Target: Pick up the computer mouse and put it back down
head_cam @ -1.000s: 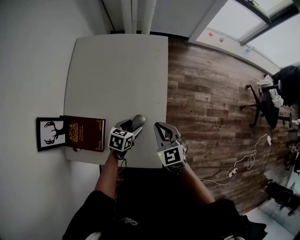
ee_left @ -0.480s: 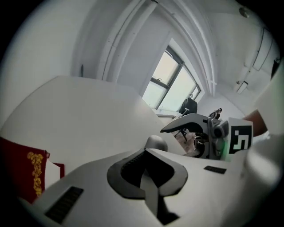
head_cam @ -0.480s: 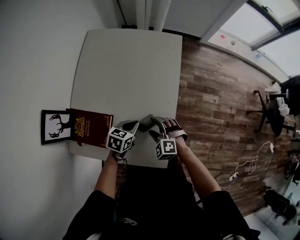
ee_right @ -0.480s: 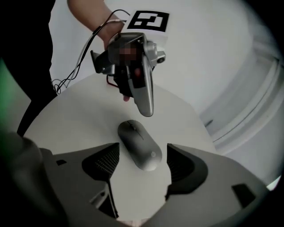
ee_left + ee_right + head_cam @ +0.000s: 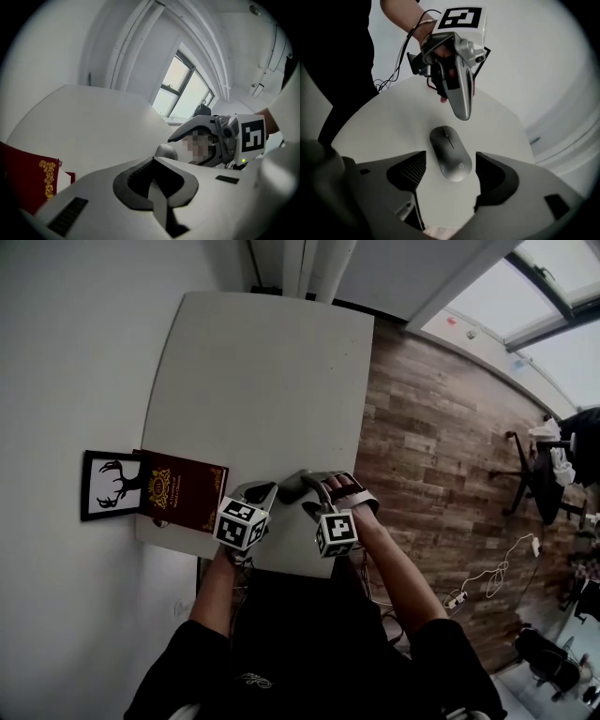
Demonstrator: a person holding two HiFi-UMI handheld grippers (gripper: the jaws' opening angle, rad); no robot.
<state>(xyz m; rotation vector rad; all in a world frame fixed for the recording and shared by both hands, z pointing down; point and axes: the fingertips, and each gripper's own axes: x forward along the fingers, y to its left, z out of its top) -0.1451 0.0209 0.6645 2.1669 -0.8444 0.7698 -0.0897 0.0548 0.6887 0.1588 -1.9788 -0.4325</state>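
The mouse (image 5: 449, 149) lies on the desk (image 5: 262, 381) near its front edge, between the jaws of the right gripper (image 5: 450, 164), touching neither. The left gripper (image 5: 255, 495) is just left of the mouse. A book (image 5: 183, 491) lies on the desk's front left corner, with a frame (image 5: 112, 486) just left of it.

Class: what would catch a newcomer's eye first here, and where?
The grey mouse lies on the table between the right gripper's jaws, which have just been opening and do not touch it. The shut left gripper hangs close beside it. A red book lies at the table's left edge.
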